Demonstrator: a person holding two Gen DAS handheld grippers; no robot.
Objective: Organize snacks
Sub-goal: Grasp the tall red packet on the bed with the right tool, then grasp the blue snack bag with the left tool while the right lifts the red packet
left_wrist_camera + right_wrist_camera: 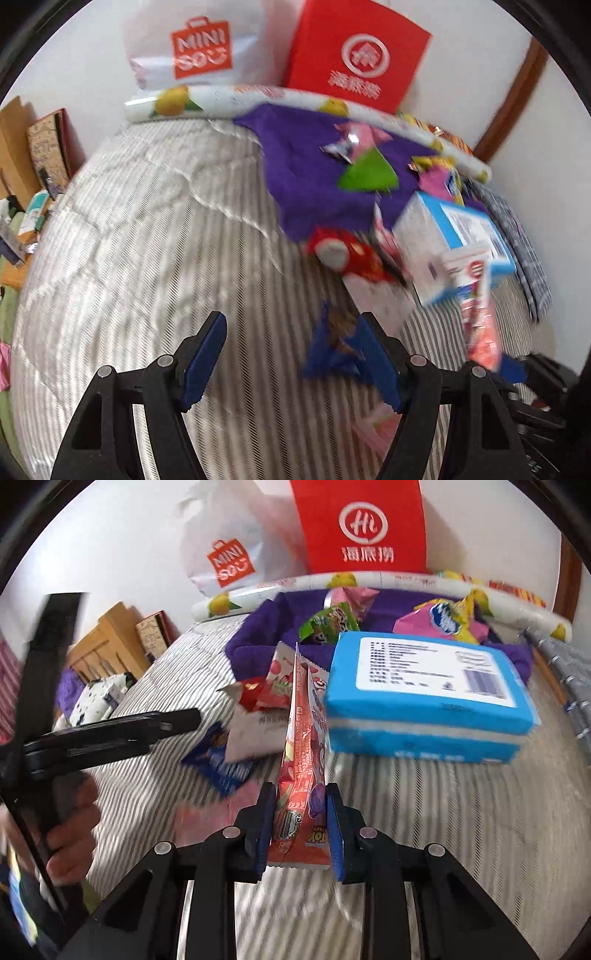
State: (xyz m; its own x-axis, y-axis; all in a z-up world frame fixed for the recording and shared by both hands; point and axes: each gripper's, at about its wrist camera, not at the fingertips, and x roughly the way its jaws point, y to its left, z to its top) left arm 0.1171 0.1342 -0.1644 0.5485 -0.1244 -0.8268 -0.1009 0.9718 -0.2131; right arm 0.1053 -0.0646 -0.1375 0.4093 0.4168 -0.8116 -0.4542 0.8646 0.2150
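A: Right hand-held gripper (301, 825): jaws drawn in on a long red snack sachet (304, 760), pads pressed on both of its sides near the lower end. The sachet stands on edge and runs away from the camera, up toward the snack pile.

B: Left hand-held gripper (291, 354)?

A: Jaws stand apart, about half spread, nothing clamped. A dark blue wrapper (332, 350) lies on the striped bedsheet (147, 240) just beside the right-side finger; picture is smeared, so contact cannot be told. In the right wrist view this gripper comes in from the left with a hand (70, 830) on its grip.

B: Where are the other snacks?

A: On the bed. A blue box (424, 686) with a white label lies flat, right of the sachet. A purple cloth (306, 173) behind it carries a green packet (327, 624), a pink packet (354, 598) and a pink-and-yellow bag (439, 622). Small red wrappers (266, 696) and a white packet (255, 734) sit left of the sachet.

B: Background?

A: A lemon-print roll (369, 581) lies across the far edge of the cloth. Behind it, a red bag (362, 524) and a white shopping bag (229, 550) stand against the wall.
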